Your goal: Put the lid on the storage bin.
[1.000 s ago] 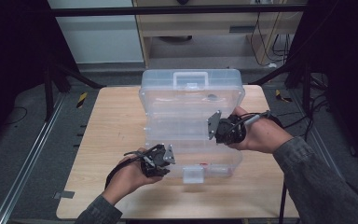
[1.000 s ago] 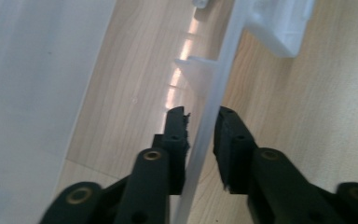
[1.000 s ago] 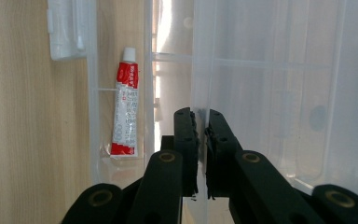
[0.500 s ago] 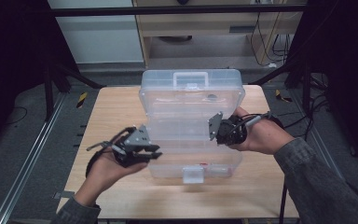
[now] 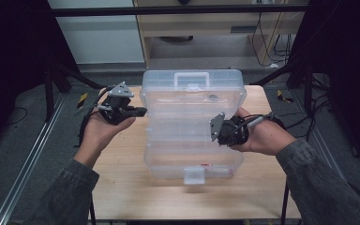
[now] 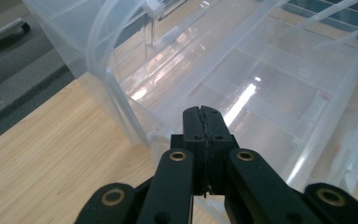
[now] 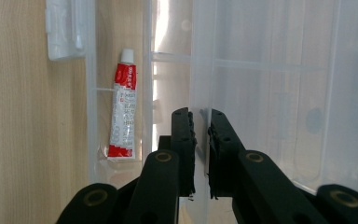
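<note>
Clamping my right gripper (image 5: 217, 132) on the clear plastic box's (image 5: 192, 101) thin wall | box open mid-table (image 5: 122, 187), red-white tube (image 7: 123, 112) inside | left gripper (image 5: 140, 111) closed, empty, beside box

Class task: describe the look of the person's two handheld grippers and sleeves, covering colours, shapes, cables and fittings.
Both grippers, left gripper and right gripper, are black with grey three-cornered plates and trailing black cables. Their jaws are flat black bars on arms with brass-coloured pivot rings. The person wears dark grey long sleeves.
</note>
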